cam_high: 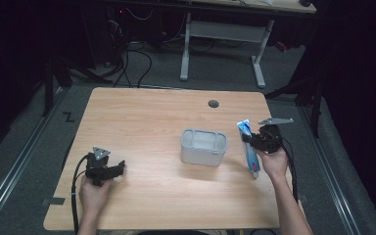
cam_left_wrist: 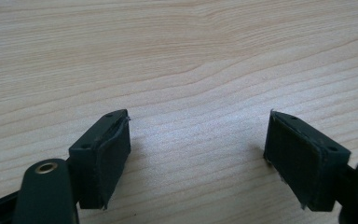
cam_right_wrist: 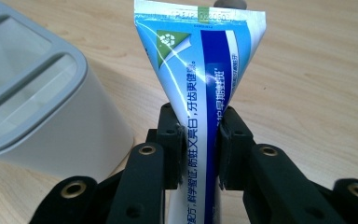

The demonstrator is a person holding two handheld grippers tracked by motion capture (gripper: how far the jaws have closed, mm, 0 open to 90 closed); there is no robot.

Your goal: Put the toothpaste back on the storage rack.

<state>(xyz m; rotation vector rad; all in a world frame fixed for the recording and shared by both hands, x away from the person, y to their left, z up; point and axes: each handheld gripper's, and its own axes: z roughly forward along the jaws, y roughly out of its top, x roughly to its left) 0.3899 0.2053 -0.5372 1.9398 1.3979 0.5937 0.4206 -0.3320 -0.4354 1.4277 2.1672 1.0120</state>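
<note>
Item: toothpaste tube (cam_right_wrist: 200, 88), blue and white printed laminate, flat crimped tail uppermost, held upright over the right edge of the table (cam_high: 142, 112), just beside a grey plastic holder (cam_high: 203, 147) with rounded corners and divided compartments. Right tongs (cam_right_wrist: 199, 140) are pinched onto the tube across its middle, pads denting the soft wall. Left tongs (cam_left_wrist: 198, 154) rest spread wide over bare wood grain at the near left, holding nothing. Handling, by my reckoning: light, pliable, glossy and a little slippery; it will buckle under a hard squeeze, so the firmer body near the shoulder or the stiff crimp is the better hold. Holder looks rigid, matte, steady. Table is pale wood-grain laminate, smooth
</note>
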